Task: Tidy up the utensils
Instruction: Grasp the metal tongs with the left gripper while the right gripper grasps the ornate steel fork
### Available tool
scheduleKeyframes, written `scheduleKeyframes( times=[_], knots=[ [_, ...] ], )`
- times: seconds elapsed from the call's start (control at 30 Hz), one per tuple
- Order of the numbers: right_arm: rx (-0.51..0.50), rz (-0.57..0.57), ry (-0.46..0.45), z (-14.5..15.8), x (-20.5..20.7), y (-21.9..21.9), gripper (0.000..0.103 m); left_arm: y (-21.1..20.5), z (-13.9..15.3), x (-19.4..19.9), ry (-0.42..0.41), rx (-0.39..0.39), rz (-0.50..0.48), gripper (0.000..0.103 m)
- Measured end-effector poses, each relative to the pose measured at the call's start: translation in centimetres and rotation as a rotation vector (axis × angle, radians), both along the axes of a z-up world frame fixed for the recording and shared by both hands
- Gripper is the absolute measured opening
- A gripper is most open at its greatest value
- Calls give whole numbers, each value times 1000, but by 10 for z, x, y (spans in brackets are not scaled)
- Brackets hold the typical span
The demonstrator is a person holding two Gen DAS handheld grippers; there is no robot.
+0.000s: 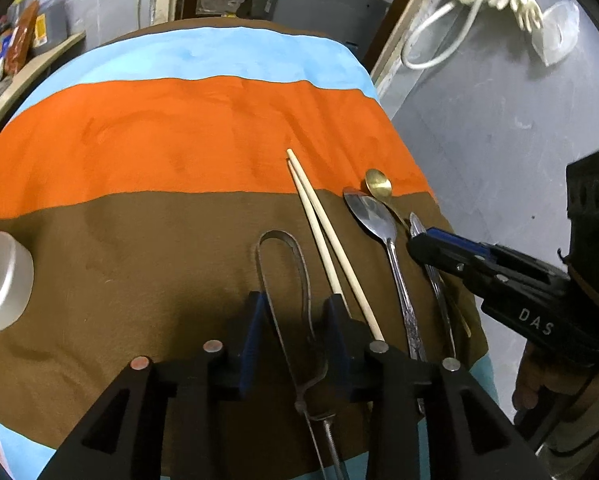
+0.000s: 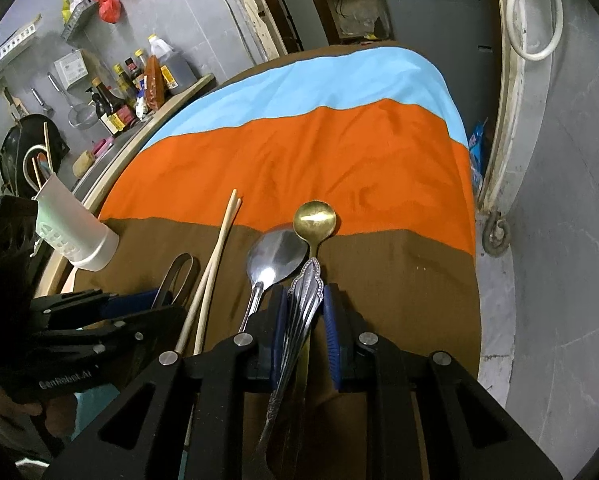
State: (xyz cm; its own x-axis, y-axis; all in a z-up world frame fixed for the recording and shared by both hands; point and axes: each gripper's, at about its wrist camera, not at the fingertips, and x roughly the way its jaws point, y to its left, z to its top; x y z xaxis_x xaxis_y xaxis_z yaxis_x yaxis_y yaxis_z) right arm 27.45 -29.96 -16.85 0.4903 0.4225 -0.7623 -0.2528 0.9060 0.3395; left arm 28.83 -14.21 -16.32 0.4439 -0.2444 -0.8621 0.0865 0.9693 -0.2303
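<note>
1. Nearest our left tool (image 1: 295,312), jaws apart and holding nothing, lies the tongs (image 1: 287,280), their loop between the pads.
2. Next come 2 chopsticks (image 1: 327,240), the silver spoon (image 2: 273,260) and the gold spoon (image 2: 314,218), all on the bench (image 1: 139,248).
3. Our right tool (image 2: 303,320) straddles an ornate metal handle (image 2: 305,292); we cannot tell whether it grips.
4. We judge that lifting could drag the touching gold spoon, and the white holder (image 2: 75,228) could tip if knocked.
</note>
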Motion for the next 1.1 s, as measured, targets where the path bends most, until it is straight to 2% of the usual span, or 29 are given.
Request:
scheduleKeyframes(
  times=[0.1, 0.13, 0.17, 0.2, 0.33, 0.4, 0.43, 0.6, 0.77, 0.9, 1.1],
  knots=[
    [-10, 8, 10, -2, 1, 2, 17, -5, 0, 1, -7, 43, -20, 31],
    [-20, 13, 12, -2, 2, 3, 17, -8, 0, 0, -10, 55, -22, 30],
    [-32, 18, 15, -3, 3, 5, 18, -9, 0, 0, -15, 78, -18, 24],
    [-48, 28, 19, -3, 4, 7, 18, -8, 0, 0, -17, 80, -17, 24],
    [-95, 59, 31, 0, 6, 15, 23, 8, 1, -2, -2, -10, 30, 20],
    [-113, 55, 36, 3, 6, 18, 23, 14, 1, -4, 1, -55, 47, 20],
    [-120, 51, 35, 4, 5, 18, 18, 18, 2, -6, 1, -70, 56, 20],
    [-79, -7, 28, 10, -3, 10, 17, 29, 11, -21, -38, -92, 65, 20],
    [-25, -44, -50, 29, -25, 5, 17, 45, 31, -43, -130, -149, 67, 20],
    [6, -40, -131, 47, -42, 6, 17, 51, 46, -60, -196, -154, 49, 20],
    [-2, -19, -211, 69, -64, 17, 16, 56, 59, -74, -242, -156, 24, 19]
  ],
)
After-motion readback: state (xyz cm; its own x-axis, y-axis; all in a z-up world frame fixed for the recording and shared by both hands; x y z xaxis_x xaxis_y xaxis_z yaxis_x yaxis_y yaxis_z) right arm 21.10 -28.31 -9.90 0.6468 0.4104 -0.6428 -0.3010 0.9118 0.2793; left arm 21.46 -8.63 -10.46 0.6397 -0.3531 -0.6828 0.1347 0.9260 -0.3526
